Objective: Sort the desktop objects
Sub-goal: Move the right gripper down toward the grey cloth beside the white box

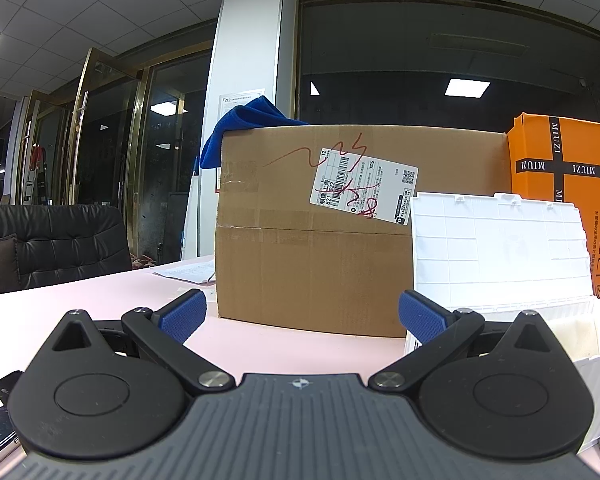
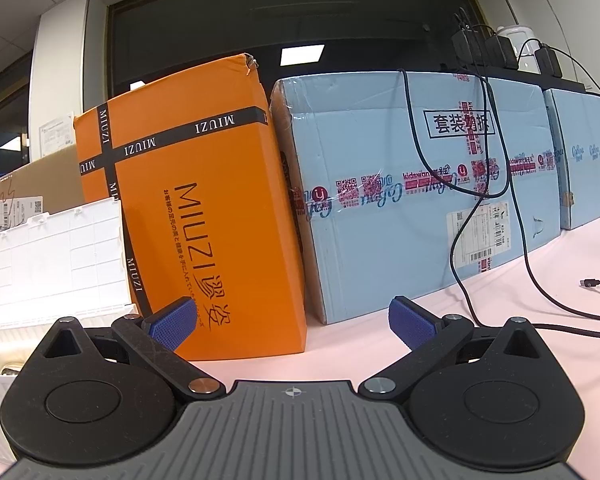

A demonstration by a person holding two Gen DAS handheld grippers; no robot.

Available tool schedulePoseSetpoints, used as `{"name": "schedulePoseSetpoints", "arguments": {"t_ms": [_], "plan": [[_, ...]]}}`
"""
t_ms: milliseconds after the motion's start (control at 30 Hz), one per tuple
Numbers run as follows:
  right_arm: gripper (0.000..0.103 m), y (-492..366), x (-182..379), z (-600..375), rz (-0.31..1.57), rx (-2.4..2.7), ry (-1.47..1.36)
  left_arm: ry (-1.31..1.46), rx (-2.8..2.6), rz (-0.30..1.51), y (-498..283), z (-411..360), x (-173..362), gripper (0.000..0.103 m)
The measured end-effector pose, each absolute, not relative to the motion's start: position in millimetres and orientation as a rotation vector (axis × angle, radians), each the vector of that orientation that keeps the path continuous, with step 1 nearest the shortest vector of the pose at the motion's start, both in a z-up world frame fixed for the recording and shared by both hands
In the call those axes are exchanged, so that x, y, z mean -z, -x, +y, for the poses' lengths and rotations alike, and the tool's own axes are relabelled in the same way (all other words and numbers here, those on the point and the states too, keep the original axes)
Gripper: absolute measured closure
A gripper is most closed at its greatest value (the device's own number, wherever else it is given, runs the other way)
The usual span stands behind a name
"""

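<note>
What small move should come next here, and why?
Probably lower both grippers toward the pink tabletop. The left gripper and right gripper are open and empty, facing only the brown cardboard box and orange MIUZI box.

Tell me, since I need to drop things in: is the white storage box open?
Open: the white storage box has its ribbed lid raised upright behind the body.
</note>
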State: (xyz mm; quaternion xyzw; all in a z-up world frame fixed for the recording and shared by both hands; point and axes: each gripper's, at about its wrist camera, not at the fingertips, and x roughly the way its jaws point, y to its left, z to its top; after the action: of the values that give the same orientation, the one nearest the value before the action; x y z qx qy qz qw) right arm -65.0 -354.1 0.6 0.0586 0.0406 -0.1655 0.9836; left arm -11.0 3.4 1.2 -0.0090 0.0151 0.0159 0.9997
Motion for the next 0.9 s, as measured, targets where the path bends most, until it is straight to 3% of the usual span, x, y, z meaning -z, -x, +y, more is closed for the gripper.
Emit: {"name": "schedulePoseSetpoints", "arguments": {"t_ms": [900], "plan": [[0.000, 77, -6, -334, 0.216, 0.247, -0.024, -0.035, 0.298, 0.167, 36, -33, -10, 0.000]]}}
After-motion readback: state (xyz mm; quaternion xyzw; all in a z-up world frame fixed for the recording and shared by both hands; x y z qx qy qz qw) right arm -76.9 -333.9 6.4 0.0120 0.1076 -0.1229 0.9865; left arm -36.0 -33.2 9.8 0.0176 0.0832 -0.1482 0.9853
